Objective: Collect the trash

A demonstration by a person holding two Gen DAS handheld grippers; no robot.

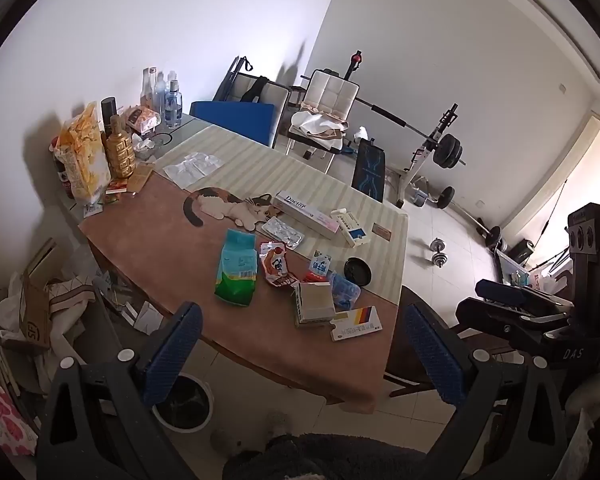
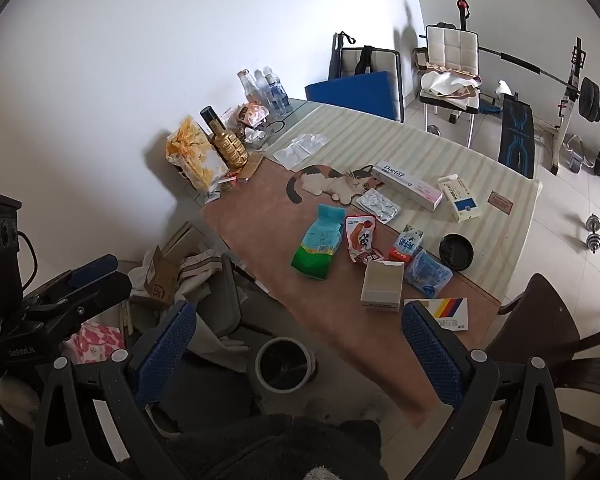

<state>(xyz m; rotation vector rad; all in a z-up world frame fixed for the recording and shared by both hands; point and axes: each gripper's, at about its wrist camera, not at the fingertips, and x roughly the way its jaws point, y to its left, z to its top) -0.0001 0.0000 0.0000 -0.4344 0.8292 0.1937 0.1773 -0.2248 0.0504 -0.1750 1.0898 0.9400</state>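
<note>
Trash lies on the brown table mat [image 1: 140,240]: a blue-green pouch [image 1: 238,268], a red-white pouch [image 1: 278,266], a beige box [image 1: 314,302], a blue wrapper [image 1: 344,290], a black lid [image 1: 357,272] and a striped card box [image 1: 356,322]. My left gripper [image 1: 300,312] hangs open above the near table edge, nothing between its fingers. A white-rimmed bin [image 2: 259,364] stands on the floor below that edge. My right gripper [image 2: 298,312] is open too, empty, above the bin and the table corner. The same pouch [image 2: 320,244] and box [image 2: 382,286] lie ahead of it.
A chip bag [image 1: 84,152], a gold bottle [image 1: 118,148] and water bottles [image 1: 172,98] stand at the table's far left. Cardboard and bags [image 1: 32,312] clutter the floor on the left. A dark chair [image 2: 548,320] stands on the right. A weight bench [image 1: 428,148] is behind.
</note>
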